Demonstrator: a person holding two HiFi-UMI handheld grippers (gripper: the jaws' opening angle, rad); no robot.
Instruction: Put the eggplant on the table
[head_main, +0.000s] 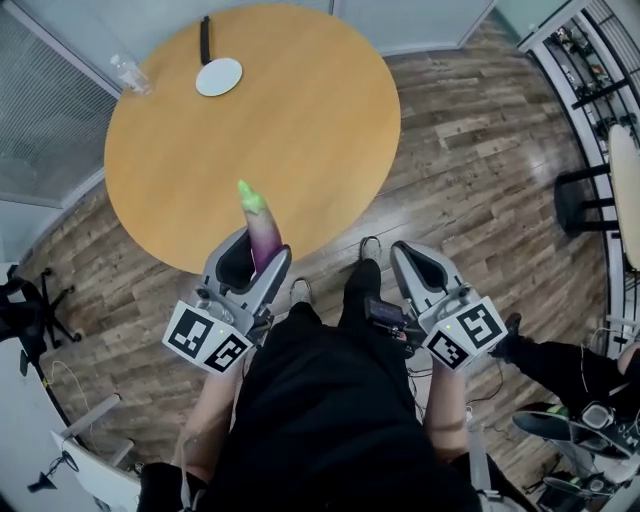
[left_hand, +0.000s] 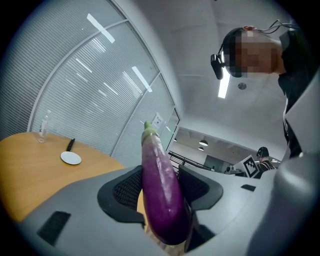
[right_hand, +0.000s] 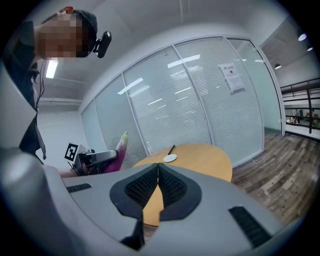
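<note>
The eggplant (left_hand: 161, 195) has smooth, glossy purple skin and a duller green cap. The left claw (head_main: 256, 262) and right claw (right_hand: 158, 170) are matt grey plastic with rough, black, ribbed pads (right_hand: 142, 187). The counter (head_main: 300, 120) is smooth satin wood, the floor (head_main: 470, 190) grainy wood plank.

1. The eggplant (head_main: 262, 232) is sitting tilted, long and slim, glossy purple paling toward its green cap, which is pointing up and away.
2. It is being clamped between the left gripper (head_main: 258, 252) jaws, reaching over the near edge of the round wooden tabletop (head_main: 300, 110).
</note>
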